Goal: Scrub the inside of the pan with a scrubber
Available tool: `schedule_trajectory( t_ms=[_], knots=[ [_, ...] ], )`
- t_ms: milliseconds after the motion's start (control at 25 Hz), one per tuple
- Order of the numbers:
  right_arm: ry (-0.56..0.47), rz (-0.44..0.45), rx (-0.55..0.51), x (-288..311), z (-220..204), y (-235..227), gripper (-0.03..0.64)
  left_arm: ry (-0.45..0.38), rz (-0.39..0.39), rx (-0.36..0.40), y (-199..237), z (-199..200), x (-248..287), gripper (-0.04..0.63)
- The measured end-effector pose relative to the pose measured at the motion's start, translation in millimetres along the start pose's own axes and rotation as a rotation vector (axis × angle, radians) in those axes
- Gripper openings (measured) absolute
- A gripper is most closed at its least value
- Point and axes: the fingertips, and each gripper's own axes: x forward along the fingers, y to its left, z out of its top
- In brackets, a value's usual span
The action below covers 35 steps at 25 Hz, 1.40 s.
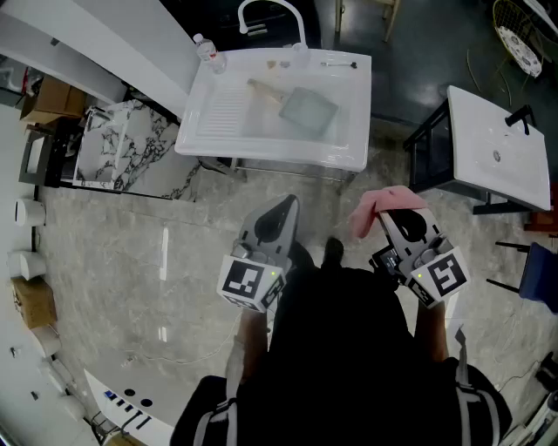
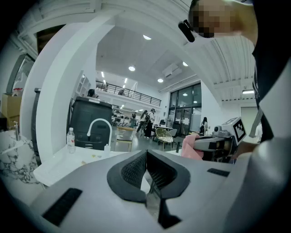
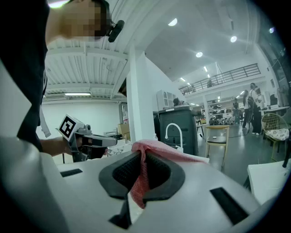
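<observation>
A grey square pan [image 1: 305,109] with a wooden handle lies in the white sink [image 1: 261,144], well ahead of both grippers. My right gripper [image 1: 389,214] is shut on a pink mesh scrubber [image 1: 373,207], which drapes over its jaws [image 3: 150,148]. My left gripper [image 1: 284,209] is shut with nothing between its pads [image 2: 146,166]. Both are held level at waist height, side by side, a step back from the sink. In the left gripper view the right gripper [image 2: 213,144] and the scrubber [image 2: 191,148] show at the right.
A curved white faucet [image 1: 272,12] and a water bottle [image 1: 207,50] stand at the sink's back. A marble-patterned stand [image 1: 122,148] sits left of it. A second white basin [image 1: 499,148] on a black frame is at the right. Marble floor lies between me and the sink.
</observation>
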Motion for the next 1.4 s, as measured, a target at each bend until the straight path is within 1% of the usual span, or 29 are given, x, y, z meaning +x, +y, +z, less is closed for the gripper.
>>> schedule_trajectory(
  t_ms=[200, 480, 680, 880, 1000, 1120, 1240, 1400],
  knots=[
    [0.021, 0.0, -0.003, -4, -3, 3, 0.038, 0.011, 0.014, -0.031, -4, -5, -8, 0.032],
    [0.019, -0.005, 0.0, -8, -8, 0, 0.038, 0.02, 0.006, -0.018, -11, -8, -5, 0.032],
    [0.023, -0.002, -0.025, -3, -8, 4, 0.039, 0.036, -0.007, -0.008, -15, -11, -1, 0.032],
    [0.026, 0.032, 0.003, -6, -13, 8, 0.04, 0.052, 0.001, -0.009, -23, -13, 1, 0.032],
    [0.03, 0.031, 0.016, -4, -16, 5, 0.04, 0.06, 0.011, -0.022, -24, -15, 1, 0.032],
    [0.032, 0.021, 0.037, 2, -18, -2, 0.041, 0.08, 0.009, -0.012, -17, -21, 3, 0.032],
    [0.058, 0.014, 0.046, 13, -26, -11, 0.041, 0.088, 0.022, -0.009, 0, -23, 11, 0.032],
    [0.067, -0.009, 0.04, 39, -25, -27, 0.041, 0.095, 0.023, -0.034, 34, -28, 34, 0.032]
  ],
)
